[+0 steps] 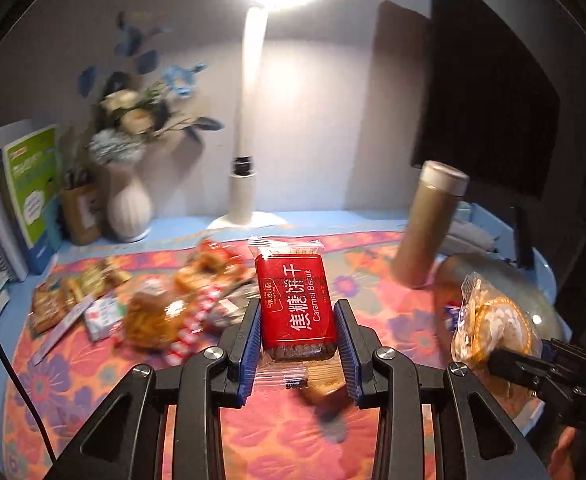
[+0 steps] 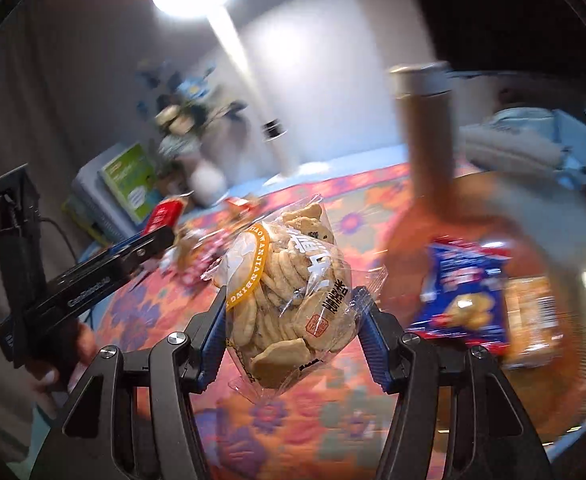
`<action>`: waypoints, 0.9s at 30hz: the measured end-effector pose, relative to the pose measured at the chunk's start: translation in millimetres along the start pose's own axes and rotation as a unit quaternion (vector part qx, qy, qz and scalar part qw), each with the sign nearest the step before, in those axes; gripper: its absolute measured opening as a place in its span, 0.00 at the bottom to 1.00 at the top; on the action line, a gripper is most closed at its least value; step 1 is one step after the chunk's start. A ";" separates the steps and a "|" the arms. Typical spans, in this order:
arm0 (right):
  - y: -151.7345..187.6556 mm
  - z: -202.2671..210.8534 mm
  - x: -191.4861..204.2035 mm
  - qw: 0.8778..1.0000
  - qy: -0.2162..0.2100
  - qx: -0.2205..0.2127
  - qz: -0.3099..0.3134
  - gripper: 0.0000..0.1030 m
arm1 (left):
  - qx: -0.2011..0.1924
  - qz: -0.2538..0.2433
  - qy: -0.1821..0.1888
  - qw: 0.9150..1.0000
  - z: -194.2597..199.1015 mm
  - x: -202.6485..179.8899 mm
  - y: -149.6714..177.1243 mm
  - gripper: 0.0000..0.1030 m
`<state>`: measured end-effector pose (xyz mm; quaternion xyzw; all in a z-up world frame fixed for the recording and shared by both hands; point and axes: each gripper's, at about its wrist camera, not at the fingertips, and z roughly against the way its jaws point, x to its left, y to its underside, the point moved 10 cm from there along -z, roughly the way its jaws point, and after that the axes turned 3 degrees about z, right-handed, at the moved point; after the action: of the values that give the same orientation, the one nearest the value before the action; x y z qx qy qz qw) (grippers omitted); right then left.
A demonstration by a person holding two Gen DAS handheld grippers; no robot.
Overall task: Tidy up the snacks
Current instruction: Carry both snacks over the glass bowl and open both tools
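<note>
My left gripper (image 1: 299, 344) is shut on a red caramel biscuit packet (image 1: 295, 300), held upright above the flowered tablecloth. My right gripper (image 2: 291, 334) is shut on a clear bag of small round biscuits (image 2: 289, 296) with a yellow band. That bag (image 1: 493, 324) and the right gripper's black tip show at the right of the left wrist view. The left gripper body (image 2: 89, 280) with the red packet (image 2: 165, 214) shows at the left of the right wrist view. A pile of loose snack packets (image 1: 161, 304) lies on the cloth at the left. A clear bowl (image 2: 581, 280) on the right holds a blue snack bag (image 2: 465, 296).
A tall brown flask (image 1: 429, 224) stands by the bowl. A white desk lamp (image 1: 249, 120), a white vase of flowers (image 1: 129, 208), a brown pen pot (image 1: 79, 212) and books (image 1: 29, 188) line the back. A dark monitor (image 1: 489, 92) stands at the back right.
</note>
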<state>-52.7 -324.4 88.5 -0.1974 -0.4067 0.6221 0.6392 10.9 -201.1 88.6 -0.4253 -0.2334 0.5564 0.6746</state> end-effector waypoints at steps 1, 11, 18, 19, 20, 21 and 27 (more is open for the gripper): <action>-3.2 4.9 -15.3 1.000 0.020 -0.006 -0.007 0.56 | 0.002 -0.005 0.008 1.000 -3.5 -12.1 -1.9 0.33; -10.2 28.7 -156.5 0.986 0.116 -0.030 -0.113 0.56 | 0.037 -0.098 0.082 0.991 -51.8 -166.8 3.4 0.33; -2.7 20.0 -190.4 0.982 0.125 -0.015 -0.144 0.56 | 0.061 -0.126 0.096 0.985 -79.7 -211.5 16.8 0.33; -1.9 19.8 -194.1 0.981 0.124 -0.013 -0.146 0.56 | 0.064 -0.127 0.096 0.985 -82.7 -213.0 18.1 0.33; -3.0 16.8 -194.5 0.981 0.122 -0.013 -0.148 0.57 | 0.067 -0.128 0.096 0.985 -85.3 -212.8 19.1 0.33; -3.9 16.2 -194.1 0.981 0.119 -0.014 -0.151 0.58 | 0.070 -0.128 0.100 0.984 -86.9 -213.7 20.0 0.33; -9.2 25.5 -195.9 0.979 0.090 -0.033 -0.178 0.72 | 0.059 -0.116 0.090 0.987 -86.9 -201.6 14.8 0.65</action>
<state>-45.8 -519.5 56.8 -0.1977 -0.3963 0.4642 0.7671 16.4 -419.5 62.3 -0.4028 -0.1861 0.4463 0.7771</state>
